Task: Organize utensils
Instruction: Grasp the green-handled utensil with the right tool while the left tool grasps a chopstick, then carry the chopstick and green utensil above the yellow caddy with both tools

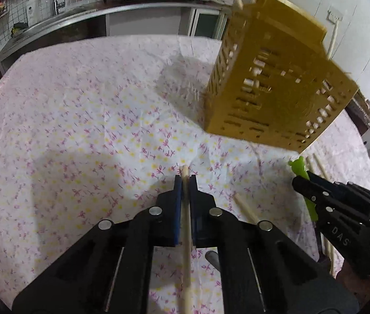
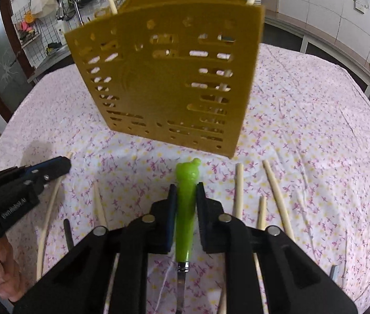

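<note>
The left gripper [image 1: 185,180] is a matte black plastic body with two angular arms, each carrying round silver rivet heads at its joints. Its fingers end in flat blue pads [image 1: 177,196]. Thin metal rails run along slots behind the arms. The right gripper [image 2: 186,191] is the same build: black housing, silver rivets, dark blue pads [image 2: 172,204]. White lettering is printed along each gripper's side. A bare hand [image 2: 0,269] grips the left tool's handle.

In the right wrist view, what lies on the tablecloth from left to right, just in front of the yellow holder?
Left hand-held gripper → green-handled utensil in the right hand-held gripper → straight wooden chopstick → slanted wooden chopstick.
</note>
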Demonstrator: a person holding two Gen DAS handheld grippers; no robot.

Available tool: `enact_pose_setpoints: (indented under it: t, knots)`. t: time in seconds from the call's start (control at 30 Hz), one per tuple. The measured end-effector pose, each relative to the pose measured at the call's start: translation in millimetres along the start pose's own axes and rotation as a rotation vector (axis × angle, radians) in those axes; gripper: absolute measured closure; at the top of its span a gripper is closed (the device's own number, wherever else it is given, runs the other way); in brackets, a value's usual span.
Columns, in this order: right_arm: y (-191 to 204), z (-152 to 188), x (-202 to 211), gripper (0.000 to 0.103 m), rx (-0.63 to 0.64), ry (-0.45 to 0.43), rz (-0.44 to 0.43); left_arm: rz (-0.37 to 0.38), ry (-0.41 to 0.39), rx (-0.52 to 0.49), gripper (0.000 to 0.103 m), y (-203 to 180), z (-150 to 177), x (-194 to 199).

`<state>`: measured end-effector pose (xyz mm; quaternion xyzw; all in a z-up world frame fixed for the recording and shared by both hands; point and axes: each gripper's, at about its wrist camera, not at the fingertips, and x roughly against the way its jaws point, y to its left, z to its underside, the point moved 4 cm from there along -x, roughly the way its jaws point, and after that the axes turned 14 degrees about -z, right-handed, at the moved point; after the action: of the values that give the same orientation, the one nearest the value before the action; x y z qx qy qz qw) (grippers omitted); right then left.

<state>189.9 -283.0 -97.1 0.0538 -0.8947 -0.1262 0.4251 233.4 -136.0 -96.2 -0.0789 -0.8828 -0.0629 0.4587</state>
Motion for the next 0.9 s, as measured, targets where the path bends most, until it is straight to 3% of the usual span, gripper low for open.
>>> enact_pose_setpoints:
  t: [0.6,0.9]
  knots:
    - [-1,-13,85,0.088,0.021,-0.174,-0.07,-0.006,-0.105,0.055,0.099,17,-4,66]
    - [14,-15,128,0.088,0.066,-0.277,-0.062,0.029,-0.222,0.068,0.099,18,-12,123]
